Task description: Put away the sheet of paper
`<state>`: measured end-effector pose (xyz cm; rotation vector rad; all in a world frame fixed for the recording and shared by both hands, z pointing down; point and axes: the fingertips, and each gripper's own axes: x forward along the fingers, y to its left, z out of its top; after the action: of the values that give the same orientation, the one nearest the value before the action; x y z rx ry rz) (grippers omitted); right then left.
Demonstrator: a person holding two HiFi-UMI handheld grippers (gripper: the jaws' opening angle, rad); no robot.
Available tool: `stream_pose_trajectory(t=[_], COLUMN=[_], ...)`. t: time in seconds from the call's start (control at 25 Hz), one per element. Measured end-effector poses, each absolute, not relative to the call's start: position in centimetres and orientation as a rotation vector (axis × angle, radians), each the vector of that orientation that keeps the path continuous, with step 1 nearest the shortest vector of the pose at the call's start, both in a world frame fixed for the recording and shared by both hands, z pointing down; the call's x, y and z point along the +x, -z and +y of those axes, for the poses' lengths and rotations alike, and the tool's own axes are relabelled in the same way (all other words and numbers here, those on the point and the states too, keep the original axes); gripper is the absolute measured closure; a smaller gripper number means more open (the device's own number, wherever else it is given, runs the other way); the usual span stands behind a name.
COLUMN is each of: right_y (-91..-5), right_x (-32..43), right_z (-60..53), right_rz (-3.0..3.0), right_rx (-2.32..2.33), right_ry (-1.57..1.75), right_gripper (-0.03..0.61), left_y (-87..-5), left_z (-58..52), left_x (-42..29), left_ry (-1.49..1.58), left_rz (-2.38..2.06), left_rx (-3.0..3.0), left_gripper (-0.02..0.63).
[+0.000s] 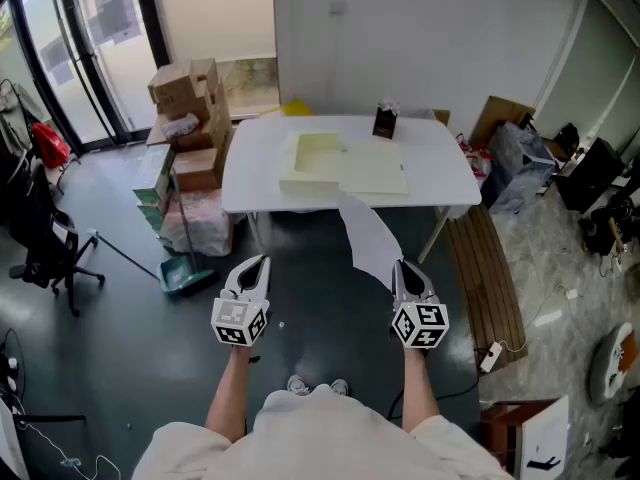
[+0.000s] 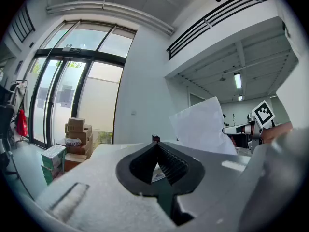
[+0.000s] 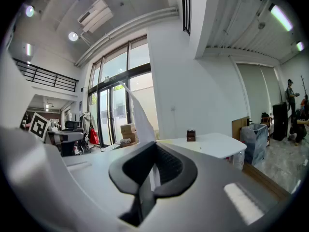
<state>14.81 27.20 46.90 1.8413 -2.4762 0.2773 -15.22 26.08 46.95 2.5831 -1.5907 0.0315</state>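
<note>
Sheet of paper (image 1: 368, 236): white, curled, its lower end pinched in the closed jaws of the right gripper (image 1: 403, 266), held in the air in front of the white table (image 1: 255, 173). Left gripper (image 1: 258, 264): jaws closed together, nothing between them.

Open floor (image 1: 300, 303) before table (image 1: 445, 180), boxes (image 1: 188, 96) left, seemingly a bench (image 1: 490, 268) right
</note>
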Motion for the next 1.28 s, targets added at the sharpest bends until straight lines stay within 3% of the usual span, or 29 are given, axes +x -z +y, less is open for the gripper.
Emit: stream_pose_trajectory(t=[1.28], right_y=[-49.0], right_x=[20.2], right_z=[27.1], right_rz=[-2.553], right_rx=[1.717], right_ry=[-0.311], right_gripper=[0.577], left_y=[-48.7], left_z=[27.6], left_x=[-7.1], left_ry=[-0.084], left_rz=[-1.616], left_rx=[2.559], left_gripper=[0.609])
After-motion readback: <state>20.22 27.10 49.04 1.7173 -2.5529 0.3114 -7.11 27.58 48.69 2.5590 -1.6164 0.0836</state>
